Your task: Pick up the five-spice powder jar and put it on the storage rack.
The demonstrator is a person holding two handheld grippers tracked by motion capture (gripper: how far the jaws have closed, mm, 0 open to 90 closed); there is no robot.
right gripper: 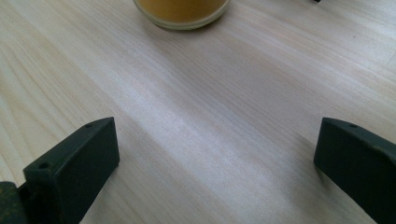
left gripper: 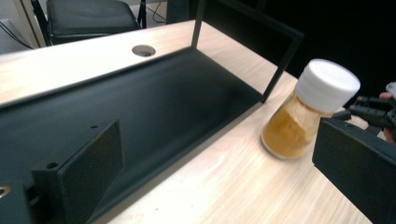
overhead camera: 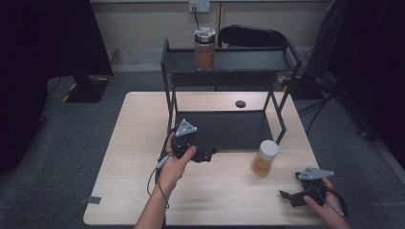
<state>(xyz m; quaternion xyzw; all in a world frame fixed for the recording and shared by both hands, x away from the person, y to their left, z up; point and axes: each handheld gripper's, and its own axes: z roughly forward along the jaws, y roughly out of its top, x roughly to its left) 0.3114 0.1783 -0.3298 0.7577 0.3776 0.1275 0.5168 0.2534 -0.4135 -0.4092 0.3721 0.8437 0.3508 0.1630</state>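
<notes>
Jar with the white lid (overhead camera: pixel 264 158) standing on the table (overhead camera: pixel 215 191), just off the front right corner of the black rack (overhead camera: pixel 224 129), ahead and to the left of the right gripper (overhead camera: pixel 292 196), off to the right of the left gripper (overhead camera: pixel 206 155). Both tools spread wide, nothing between the jaws of either. Looks like a pickup coming, most likely by the right gripper, nearest and already aimed that way. Best done square: line the open jaws up so the glass body sits centred between them, go in low enough to catch the body rather than the lid, close gently on the widest part, keep it upright on the lift. Worth watching the rack post just behind the jar; a sideways nudge could tip the jar against it. From the left gripper view, a clear look at the jar (left gripper: pixel 306 116): ochre powder inside, heaped unevenly, white cap on top. From the right gripper view, just the glass base (right gripper: pixel 182 11) at the top edge, centred ahead of the open jaws, bare wood between. From the high view alone, the second jar (overhead camera: pixel 204 48) with the metal lid up on the top shelf, plus the layout of both hands.
</notes>
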